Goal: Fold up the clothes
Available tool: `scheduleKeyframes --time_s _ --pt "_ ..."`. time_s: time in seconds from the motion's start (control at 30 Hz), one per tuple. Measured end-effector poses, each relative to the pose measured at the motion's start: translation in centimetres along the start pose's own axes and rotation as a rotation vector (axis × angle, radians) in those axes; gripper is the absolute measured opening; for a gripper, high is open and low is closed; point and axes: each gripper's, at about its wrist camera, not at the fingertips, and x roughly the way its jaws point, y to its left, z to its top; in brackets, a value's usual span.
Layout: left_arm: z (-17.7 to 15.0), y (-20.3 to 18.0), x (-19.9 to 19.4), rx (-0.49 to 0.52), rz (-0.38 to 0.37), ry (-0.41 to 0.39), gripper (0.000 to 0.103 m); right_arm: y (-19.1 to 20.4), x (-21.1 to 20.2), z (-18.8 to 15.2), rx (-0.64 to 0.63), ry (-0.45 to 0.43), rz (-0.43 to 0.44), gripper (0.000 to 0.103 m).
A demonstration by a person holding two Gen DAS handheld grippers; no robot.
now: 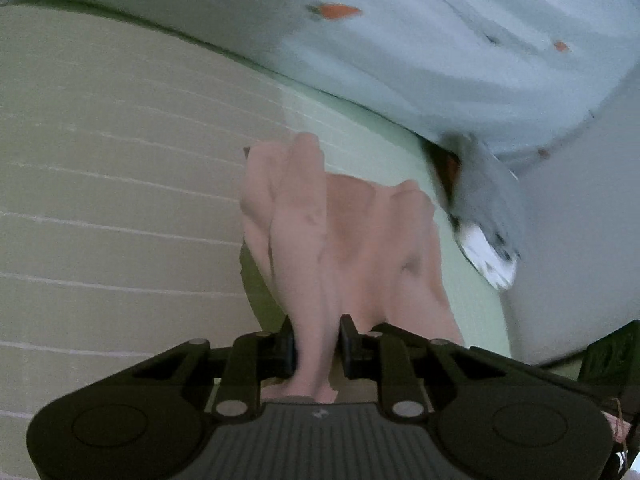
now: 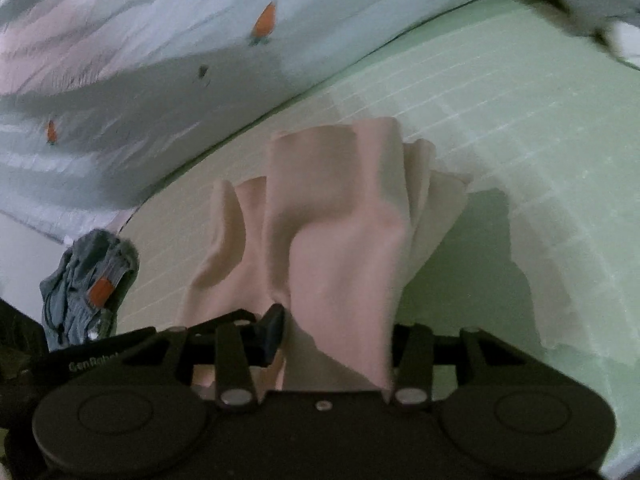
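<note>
1. Left gripper (image 1: 316,346): jaws narrowed on a bunched fold of the pink garment (image 1: 340,232), which hangs lifted above the green gridded mat (image 1: 120,200).
2. Right gripper (image 2: 336,336): one finger (image 2: 274,328) presses the same garment (image 2: 320,216); the other is hidden by cloth, so closure cannot be told.
3. Risk: bunched holds may slip or set a crooked crease.
4. Risk: loose cloth may drag onto the grey clothing (image 2: 86,280) just beside the mat, against the carrot-print sheet (image 2: 160,40).

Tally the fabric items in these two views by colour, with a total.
Pink: 1, the pink garment gripped by both the left tool and right tool.
Grey-blue: 1, the bundled grey-blue cloth.
Pale blue, carrot print: 1, the carrot-print sheet.
Total: 3
</note>
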Motion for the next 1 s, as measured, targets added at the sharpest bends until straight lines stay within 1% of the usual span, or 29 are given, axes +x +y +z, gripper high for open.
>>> scheduleKeyframes --time_s 0.13,0.27,0.37,0.47,0.5,0.6,0.7,0.8,0.9,1.0 --pt "0.2 -4.1 1.7 0.078 0.005 0.022 0.022 -3.5 -2.2 0.4 0.080 -0.056 -0.004 0.045" --pt "-0.3 -8.9 4.2 0.155 0.028 0.013 0.022 -7.7 -3.7 2.2 0.120 -0.093 0.020 0.045" --pt "-0.8 -12.6 7.1 0.144 0.029 -0.003 0.022 -11.4 -5.0 4.4 0.087 -0.113 0.034 0.045" --pt "-1.7 -17.2 10.5 0.114 0.022 -0.007 0.022 -16.1 -6.8 7.6 0.071 -0.113 0.038 0.045" --pt "-2.1 -19.0 11.7 0.118 0.014 -0.012 0.022 -17.9 -7.6 8.8 0.069 -0.115 0.038 0.045" --pt "-2.6 -24.4 15.3 0.145 -0.020 -0.036 0.022 -22.6 -10.4 12.3 0.020 -0.162 0.026 0.045" --pt "-2.2 -29.5 18.3 0.155 -0.028 -0.053 0.022 -26.6 -12.7 15.7 0.003 -0.217 0.003 0.045" --pt "-1.1 -34.3 20.7 0.216 -0.036 -0.068 0.022 -29.0 -14.7 18.8 -0.037 -0.268 -0.027 0.045" --pt "0.8 -37.5 22.3 0.239 -0.058 -0.094 0.023 -31.1 -16.6 22.0 -0.076 -0.328 -0.048 0.045" --pt "2.8 -40.6 23.8 0.265 -0.077 -0.126 0.023 -33.1 -17.9 25.8 -0.104 -0.389 -0.042 0.045"
